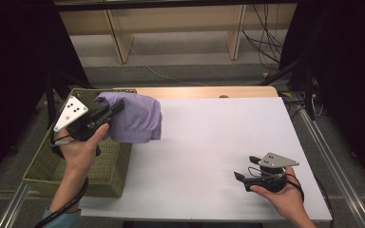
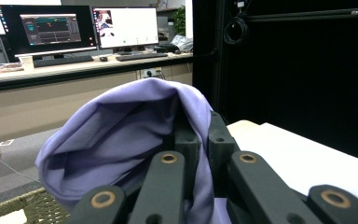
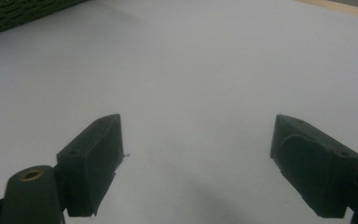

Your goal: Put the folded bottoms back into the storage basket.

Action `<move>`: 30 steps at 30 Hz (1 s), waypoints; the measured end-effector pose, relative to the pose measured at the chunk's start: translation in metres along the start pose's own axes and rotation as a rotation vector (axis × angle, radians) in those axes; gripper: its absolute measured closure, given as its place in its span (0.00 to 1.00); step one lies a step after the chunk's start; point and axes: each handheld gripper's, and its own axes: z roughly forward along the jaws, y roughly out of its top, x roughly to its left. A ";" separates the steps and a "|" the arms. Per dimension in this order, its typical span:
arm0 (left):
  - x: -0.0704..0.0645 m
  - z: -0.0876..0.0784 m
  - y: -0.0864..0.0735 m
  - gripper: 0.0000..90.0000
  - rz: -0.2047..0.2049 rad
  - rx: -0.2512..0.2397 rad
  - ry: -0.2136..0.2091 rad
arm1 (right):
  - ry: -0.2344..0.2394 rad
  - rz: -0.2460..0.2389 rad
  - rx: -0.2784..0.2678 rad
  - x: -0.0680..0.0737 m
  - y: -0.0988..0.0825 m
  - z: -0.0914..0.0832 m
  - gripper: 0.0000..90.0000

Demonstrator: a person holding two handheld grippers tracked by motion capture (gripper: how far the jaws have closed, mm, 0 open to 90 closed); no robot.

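Observation:
A lilac cloth (image 1: 135, 117) hangs in the air over the right rim of a woven olive basket (image 1: 105, 167) and the table's left edge. My left gripper (image 1: 115, 109) is shut on a fold of the lilac cloth (image 2: 121, 140), which drapes over and between its black fingers (image 2: 221, 140). Low over the white table (image 1: 209, 142) near the front right, my right gripper (image 1: 246, 167) rests open. Its two black fingers (image 3: 98, 154) stand wide apart above the bare white table (image 3: 191, 70) with nothing between them.
The olive basket (image 3: 14, 11) sits at the table's left side, half off its edge. A wooden strip (image 1: 209, 91) runs along the table's far edge. Black frames and cables stand at both sides. A desk with monitors (image 2: 74, 28) lies beyond the cloth.

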 end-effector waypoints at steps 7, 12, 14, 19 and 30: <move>0.002 -0.003 0.002 0.96 -0.002 -0.005 0.008 | 0.000 -0.001 -0.002 0.000 0.000 0.000 0.20; 0.004 -0.004 0.003 0.96 -0.002 -0.009 0.010 | 0.000 0.000 -0.001 0.000 0.000 0.000 0.20; 0.004 -0.004 0.003 0.95 -0.002 -0.010 0.011 | 0.000 0.000 -0.001 0.000 0.000 0.000 0.20; 0.005 -0.006 0.004 0.95 -0.003 -0.014 0.014 | -0.001 0.000 0.000 0.000 0.000 0.001 0.20; 0.008 -0.008 0.005 0.96 -0.002 -0.021 0.020 | -0.001 0.000 0.005 0.000 0.000 0.001 0.20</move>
